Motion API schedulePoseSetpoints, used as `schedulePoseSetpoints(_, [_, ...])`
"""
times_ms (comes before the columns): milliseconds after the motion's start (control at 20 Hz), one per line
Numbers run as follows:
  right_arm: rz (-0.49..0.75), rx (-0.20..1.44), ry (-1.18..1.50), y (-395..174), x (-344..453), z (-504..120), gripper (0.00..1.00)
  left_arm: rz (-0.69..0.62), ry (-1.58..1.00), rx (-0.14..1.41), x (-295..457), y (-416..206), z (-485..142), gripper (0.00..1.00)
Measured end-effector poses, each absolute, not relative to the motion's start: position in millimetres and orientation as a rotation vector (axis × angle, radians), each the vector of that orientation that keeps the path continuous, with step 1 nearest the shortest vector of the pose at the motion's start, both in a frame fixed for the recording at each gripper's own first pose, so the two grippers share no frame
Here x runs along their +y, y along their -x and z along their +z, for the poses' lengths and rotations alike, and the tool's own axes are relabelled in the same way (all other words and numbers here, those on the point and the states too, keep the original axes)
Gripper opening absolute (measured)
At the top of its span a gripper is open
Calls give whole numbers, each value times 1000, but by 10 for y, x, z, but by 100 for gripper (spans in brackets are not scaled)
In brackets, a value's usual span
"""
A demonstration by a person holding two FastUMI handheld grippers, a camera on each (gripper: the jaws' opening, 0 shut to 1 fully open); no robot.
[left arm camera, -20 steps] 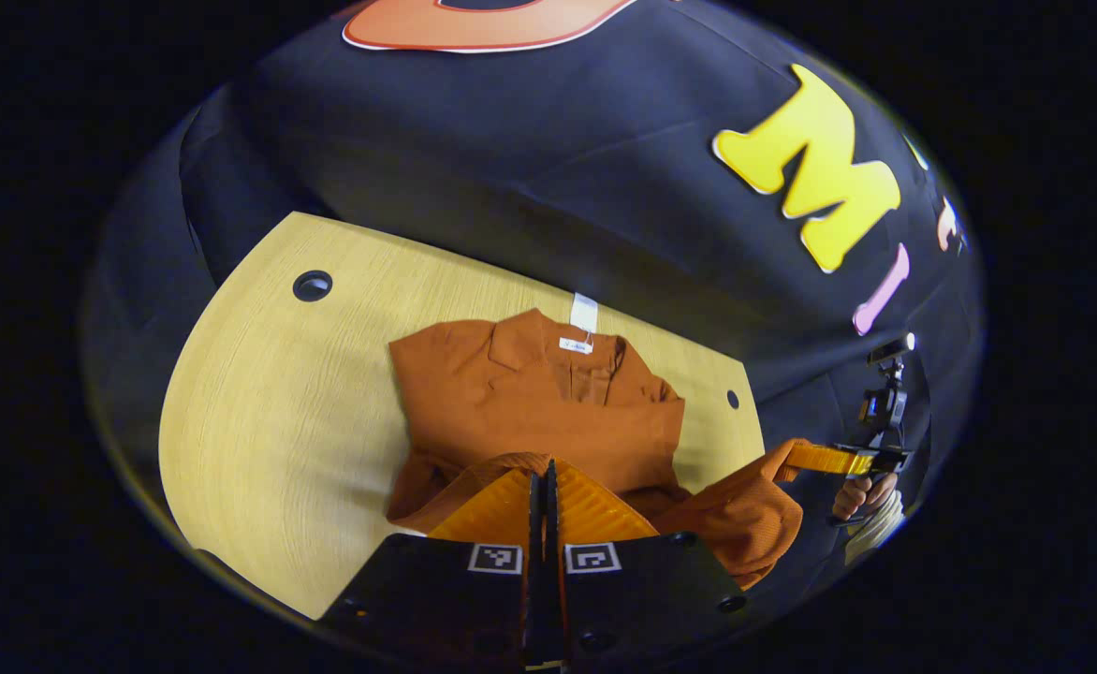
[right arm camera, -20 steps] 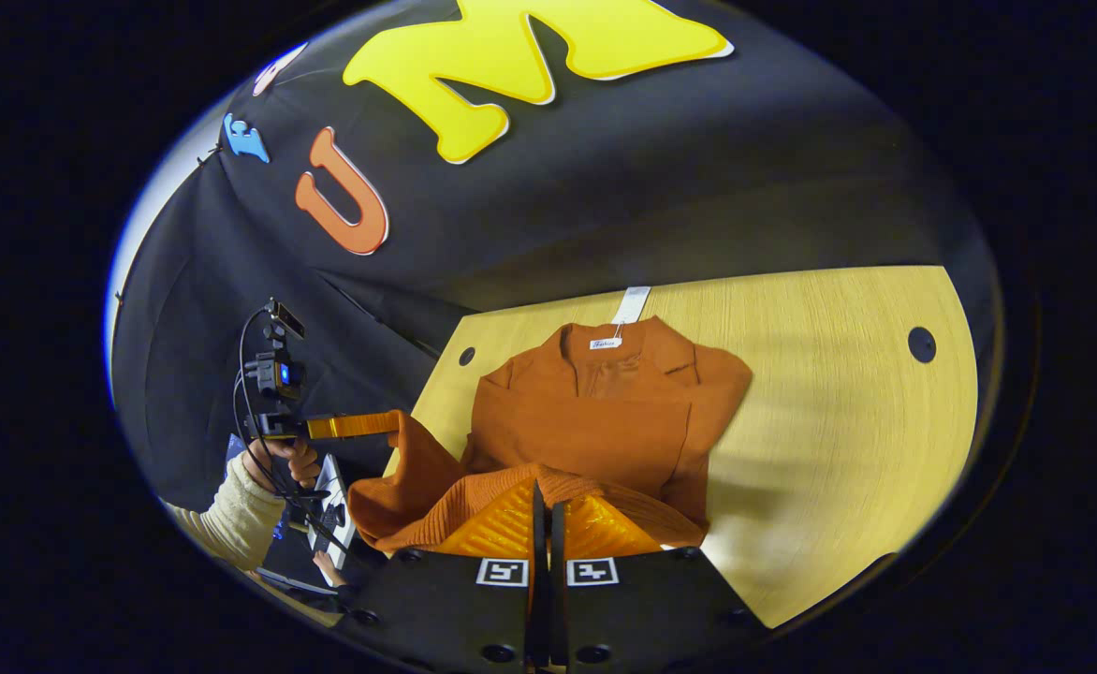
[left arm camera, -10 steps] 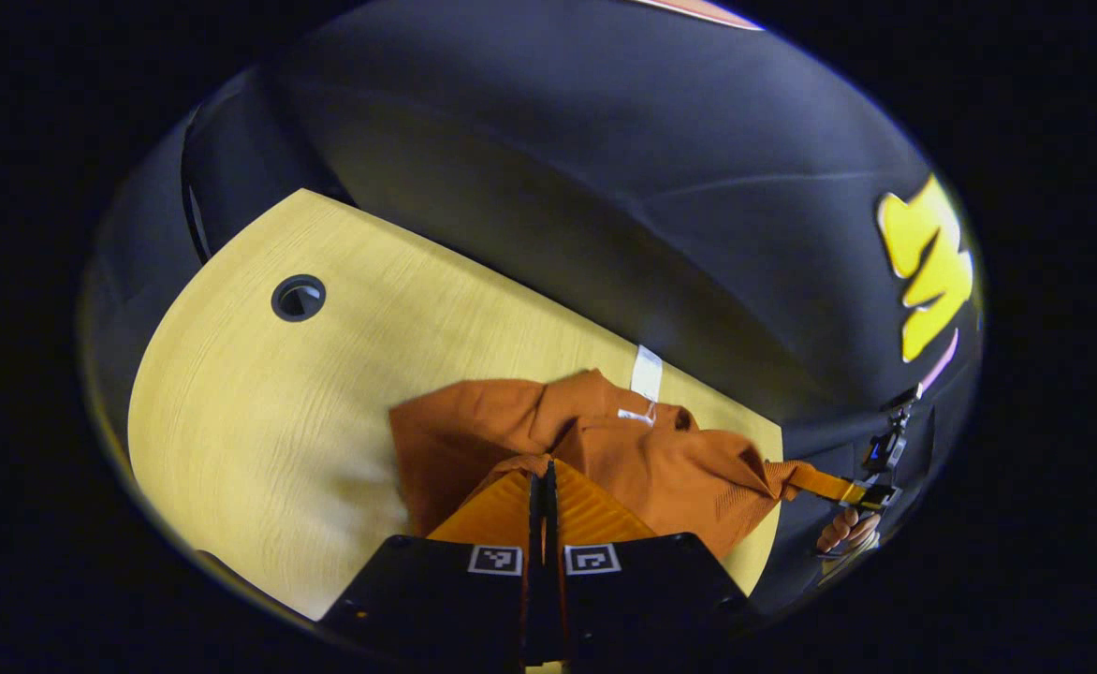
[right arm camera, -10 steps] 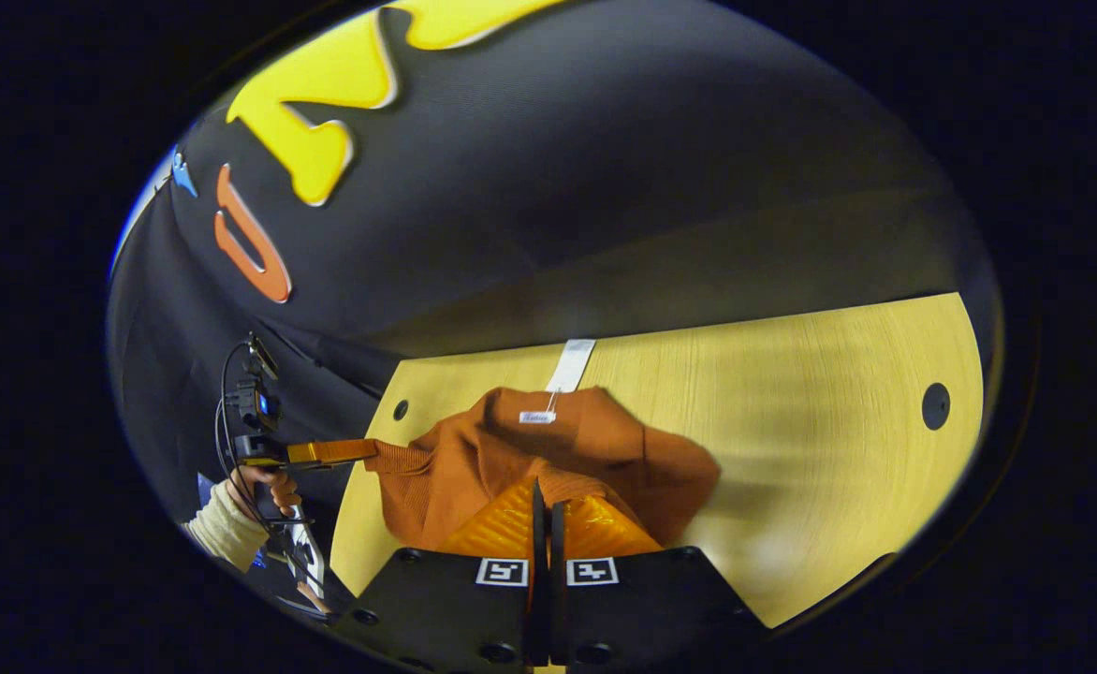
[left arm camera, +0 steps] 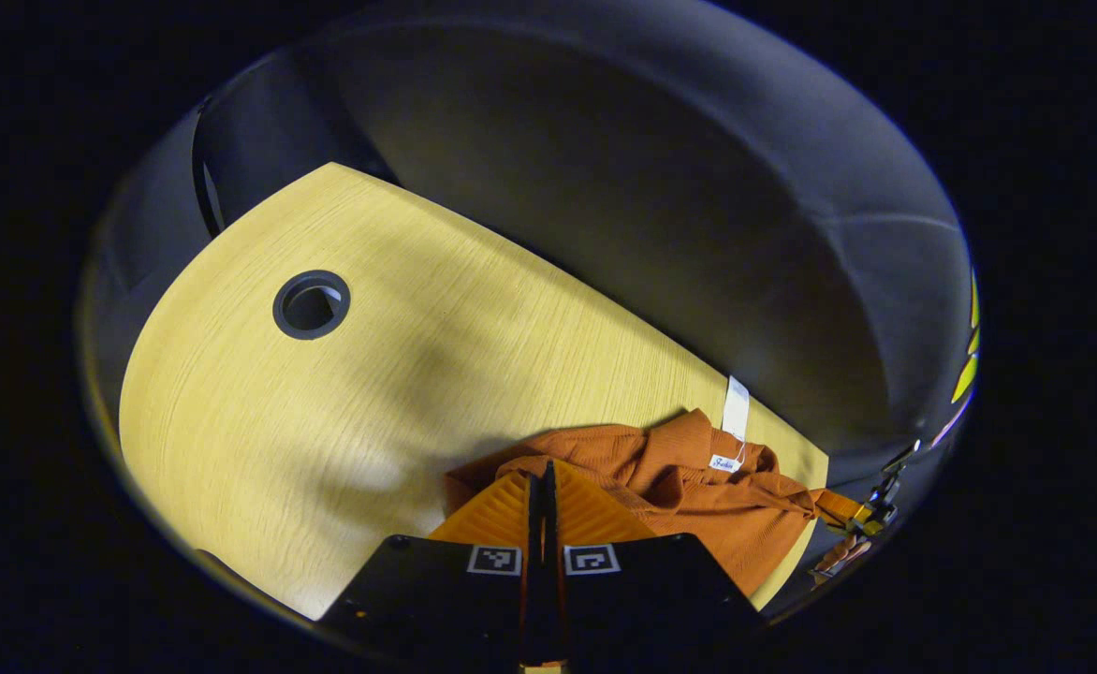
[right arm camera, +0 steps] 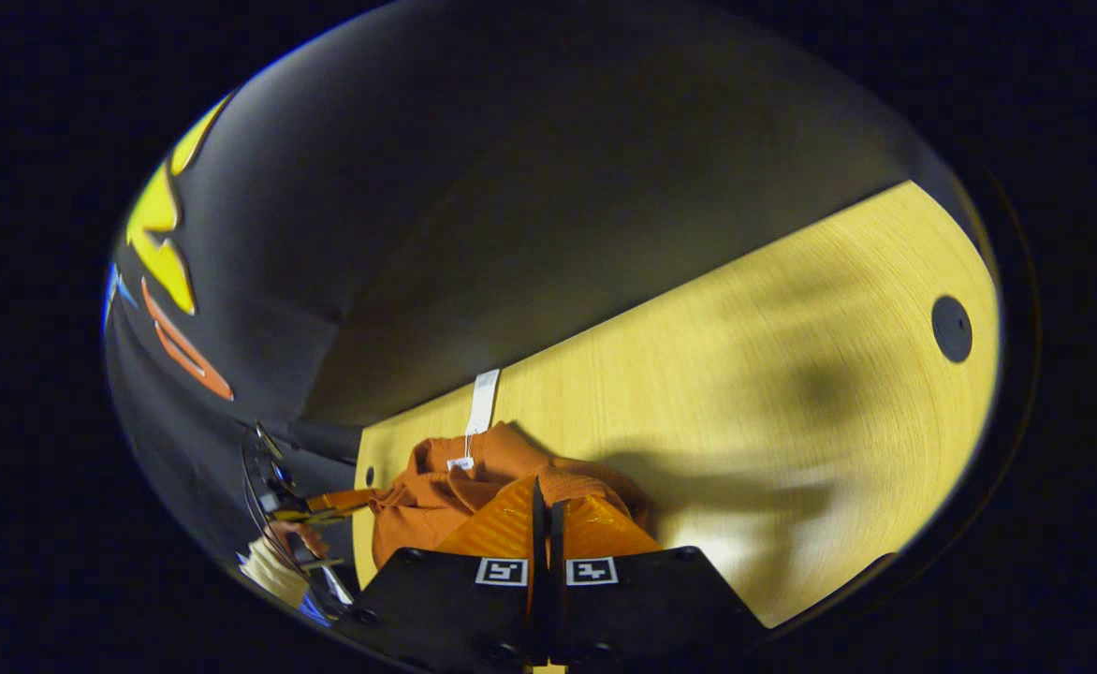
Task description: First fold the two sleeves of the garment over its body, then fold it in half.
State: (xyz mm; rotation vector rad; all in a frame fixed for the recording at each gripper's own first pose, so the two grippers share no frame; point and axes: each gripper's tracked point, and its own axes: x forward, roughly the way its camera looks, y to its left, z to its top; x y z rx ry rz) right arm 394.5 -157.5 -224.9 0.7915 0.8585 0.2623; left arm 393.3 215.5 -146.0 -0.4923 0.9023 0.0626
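The pale wooden surface [left arm camera: 258,412] is broad and bare, with a round cable hole [left arm camera: 311,304] off to one side. The rust-orange knit garment [left arm camera: 698,487] lies bunched near its far edge, a white tag [left arm camera: 736,409] sticking out by the collar. The left gripper [left arm camera: 540,487] and the right gripper [right arm camera: 543,494] each have their fingers clamped together on the garment's fabric.

garment [left arm camera: 698,491] on table [left arm camera: 399,374], near back edge | tag [left arm camera: 736,409] behind garment | hole [left arm camera: 311,304] well left
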Motion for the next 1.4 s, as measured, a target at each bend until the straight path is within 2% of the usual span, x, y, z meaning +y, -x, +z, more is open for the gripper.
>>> schedulePoseSetpoints(150, [169, 861, -874, -3917, -1683, -2372, 1, 54, 475, 884, 2227, -3931, -1373, 3])
schedulePoseSetpoints(450, [110, 863, -903, -3933, -1584, -2313, 6, 77, 452, 891, 2131, -3923, -1419, 4])
schedulePoseSetpoints(550, [98, 869, -935, -3949, -1523, -2296, 3, 96, 508, 878, 2136, -3909, -1395, 6])
schedulePoseSetpoints(650, [106, 850, -998, -3969, -1500, -2200, 13, 91, 572, 858, 2111, -3914, -1369, 9])
schedulePoseSetpoints(700, [108, 839, -1044, -3968, -1510, -2110, 18, 86, 602, 853, 2091, -3903, -1340, 14])
schedulePoseSetpoints(750, [111, 830, -1092, -3981, -1510, -2029, 27, 79, 631, 844, 2060, -3914, -1323, 8])
schedulePoseSetpoints(800, [105, 828, -1123, -3971, -1523, -1980, 36, 75, 659, 826, 2048, -3926, -1267, 47])
schedulePoseSetpoints(850, [107, 817, -1138, -3981, -1544, -1924, 36, 63, 692, 796, 2021, -3948, -1176, 38])
schedulePoseSetpoints(900, [124, 801, -1148, -3988, -1545, -1850, 45, 42, 734, 756, 1969, -3993, -1056, 39])
schedulePoseSetpoints(950, [140, 779, -1154, -4005, -1521, -1779, 63, 27, 764, 721, 1940, -4016, -944, 58])
schedulePoseSetpoints(1000, [153, 746, -1166, -4019, -1509, -1670, 82, 29, 766, 692, 1945, -4028, -861, 69])
schedulePoseSetpoints(1100, [159, 697, -1194, -4070, -1457, -1470, 77, 19, 738, 660, 1917, -4006, -698, 70])
schedulePoseSetpoints(1150, [163, 678, -1192, -4064, -1424, -1381, 80, 24, 725, 640, 1907, -3990, -606, 71])
schedulePoseSetpoints(1200, [170, 669, -1180, -4023, -1407, -1314, 90, 16, 717, 612, 1876, -4001, -492, 71])
schedulePoseSetpoints(1300, [190, 667, -1130, -3886, -1349, -1151, 91, 22, 646, 556, 1852, -3932, -279, 73])
schedulePoseSetpoints(1350, [197, 660, -1091, -3826, -1323, -1062, 84, 12, 580, 539, 1817, -3846, -195, 75])
schedulePoseSetpoints(1400, [201, 651, -1037, -3747, -1296, -986, 94, 11, 499, 531, 1799, -3773, -134, 77])
